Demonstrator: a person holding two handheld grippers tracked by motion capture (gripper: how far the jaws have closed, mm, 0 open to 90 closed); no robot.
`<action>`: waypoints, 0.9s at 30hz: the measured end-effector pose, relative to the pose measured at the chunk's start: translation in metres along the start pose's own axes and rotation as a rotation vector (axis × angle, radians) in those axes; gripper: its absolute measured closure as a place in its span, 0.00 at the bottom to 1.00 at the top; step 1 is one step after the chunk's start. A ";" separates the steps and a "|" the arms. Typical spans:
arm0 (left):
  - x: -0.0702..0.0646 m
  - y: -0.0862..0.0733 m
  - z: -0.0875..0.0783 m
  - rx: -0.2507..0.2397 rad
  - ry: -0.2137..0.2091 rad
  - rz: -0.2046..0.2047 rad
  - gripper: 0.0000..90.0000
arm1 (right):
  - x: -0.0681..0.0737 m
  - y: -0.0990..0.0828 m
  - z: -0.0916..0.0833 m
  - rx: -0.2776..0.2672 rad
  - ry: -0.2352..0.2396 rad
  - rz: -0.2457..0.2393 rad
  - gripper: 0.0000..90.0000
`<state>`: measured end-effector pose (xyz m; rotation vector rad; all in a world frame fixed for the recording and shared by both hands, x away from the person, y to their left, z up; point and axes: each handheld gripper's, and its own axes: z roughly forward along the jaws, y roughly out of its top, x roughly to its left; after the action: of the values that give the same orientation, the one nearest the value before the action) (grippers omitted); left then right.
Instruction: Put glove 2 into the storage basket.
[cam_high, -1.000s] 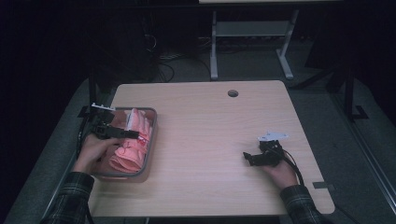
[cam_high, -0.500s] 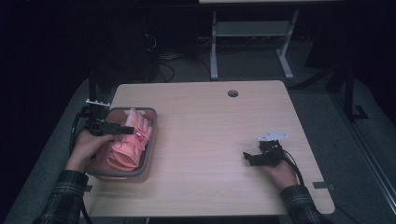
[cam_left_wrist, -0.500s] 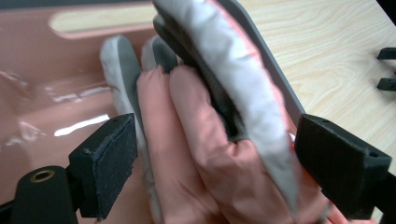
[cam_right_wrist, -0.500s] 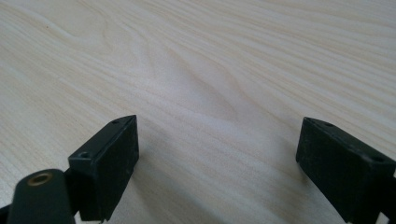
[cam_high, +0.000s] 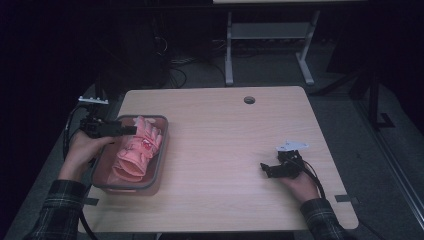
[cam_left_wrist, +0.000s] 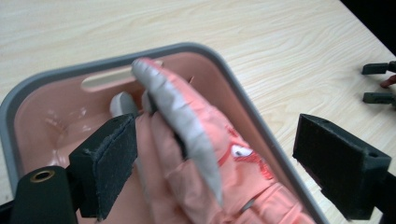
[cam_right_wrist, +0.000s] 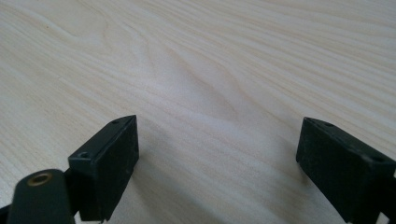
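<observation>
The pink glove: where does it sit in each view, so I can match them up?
High view: the glove lies in the bin at the table's left, under the left gripper.
Left gripper view: glove at centre, between the open jaws, grey palm up.
Right gripper view: bare tabletop ahead of the jaws.
Shared landmark: the bin's grey rim.

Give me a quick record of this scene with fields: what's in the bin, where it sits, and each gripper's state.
Container: pink plastic bin with grey rim, table's left side
Contents: pink fabric glove with grey palm patches
Left gripper: open, jaws just opened, either side of the glove, pads not pressing
Right gripper: open, nothing held, over bare light wooden table
</observation>
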<state>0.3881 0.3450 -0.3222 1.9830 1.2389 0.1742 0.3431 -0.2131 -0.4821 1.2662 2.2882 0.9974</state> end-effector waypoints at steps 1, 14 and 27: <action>-0.001 0.001 0.000 -0.001 -0.004 0.008 0.15 | 0.000 0.000 0.000 0.000 0.000 0.000 0.14; -0.039 0.014 0.012 -0.026 -0.044 0.106 0.15 | 0.000 0.000 0.001 0.000 0.007 -0.005 0.12; -0.081 0.017 0.027 -0.074 -0.077 0.162 0.15 | 0.001 0.001 0.001 0.001 0.009 -0.005 0.12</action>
<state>0.3706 0.2608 -0.3073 2.0065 1.0094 0.2180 0.3438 -0.2119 -0.4824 1.2579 2.2985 1.0020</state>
